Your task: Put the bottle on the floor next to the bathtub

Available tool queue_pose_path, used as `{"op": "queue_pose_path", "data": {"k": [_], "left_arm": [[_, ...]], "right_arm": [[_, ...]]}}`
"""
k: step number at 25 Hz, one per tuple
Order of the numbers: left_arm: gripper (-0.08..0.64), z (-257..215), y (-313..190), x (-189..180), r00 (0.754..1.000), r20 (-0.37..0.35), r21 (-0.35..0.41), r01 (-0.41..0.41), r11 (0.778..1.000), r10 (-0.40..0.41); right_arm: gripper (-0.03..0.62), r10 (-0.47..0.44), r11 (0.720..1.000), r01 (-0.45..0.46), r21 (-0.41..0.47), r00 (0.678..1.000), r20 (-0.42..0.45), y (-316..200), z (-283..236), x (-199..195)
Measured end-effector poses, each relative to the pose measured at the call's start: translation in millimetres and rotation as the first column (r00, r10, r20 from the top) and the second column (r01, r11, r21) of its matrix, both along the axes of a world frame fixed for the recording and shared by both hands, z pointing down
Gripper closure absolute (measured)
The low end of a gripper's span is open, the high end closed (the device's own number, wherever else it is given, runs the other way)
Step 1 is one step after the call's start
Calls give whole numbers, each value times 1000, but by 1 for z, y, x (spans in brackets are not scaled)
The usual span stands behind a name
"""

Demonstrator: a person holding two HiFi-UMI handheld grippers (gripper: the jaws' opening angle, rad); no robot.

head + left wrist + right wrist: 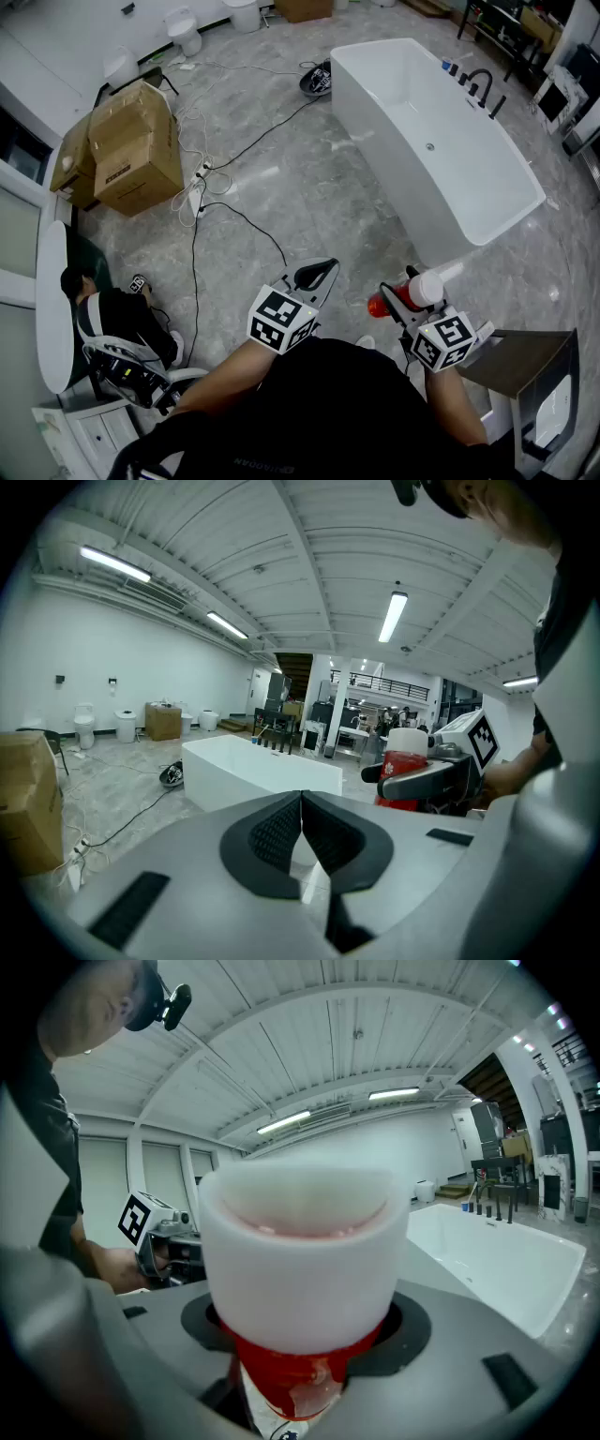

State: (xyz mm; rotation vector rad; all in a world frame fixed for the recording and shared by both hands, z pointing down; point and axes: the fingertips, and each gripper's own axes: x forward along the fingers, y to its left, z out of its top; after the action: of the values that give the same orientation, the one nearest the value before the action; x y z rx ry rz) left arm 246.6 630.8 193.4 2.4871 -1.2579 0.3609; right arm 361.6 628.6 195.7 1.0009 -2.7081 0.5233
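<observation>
Up close, the left hand-held gripper (315, 276) sits low in the head view with its dark pads pressed together and nothing between them. Just to its right, the right hand-held gripper (397, 300) has its jaws spread wide and clamped on the bottle (411, 293). The bottle has a red body and a broad white cap (298, 1258), which fills the right gripper view. In the left gripper view the bottle stands roughly upright in that grip, cap uppermost. It is held in the air above the grey marbled floor (309, 183), not resting on it, near the closer end of the bathtub (375, 150).

A seated person in dark clothes (117, 319) is at the left edge, level with the grippers. Black and white cables (232, 214) trail across the floor from there toward a white power strip (197, 199).

Farther out, the white freestanding bathtub runs diagonally away, with a black tap (482, 84) on its far rim. To the left of it, well apart, sits a cardboard box (136, 150). Beyond the box, white toilets (184, 30) stand near the far wall.
</observation>
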Motion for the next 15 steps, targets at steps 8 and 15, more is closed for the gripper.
{"op": "queue_pose_path", "data": {"k": [8, 15], "left_arm": [[543, -1, 6, 0, 1000, -3, 1, -3, 1000, 3], [543, 2, 8, -4, 1000, -2, -3, 0, 1000, 0]], "right_arm": [[313, 1, 1000, -1, 5, 1000, 0, 5, -2, -2], [311, 16, 1000, -16, -9, 999, 34, 8, 0, -3]]}}
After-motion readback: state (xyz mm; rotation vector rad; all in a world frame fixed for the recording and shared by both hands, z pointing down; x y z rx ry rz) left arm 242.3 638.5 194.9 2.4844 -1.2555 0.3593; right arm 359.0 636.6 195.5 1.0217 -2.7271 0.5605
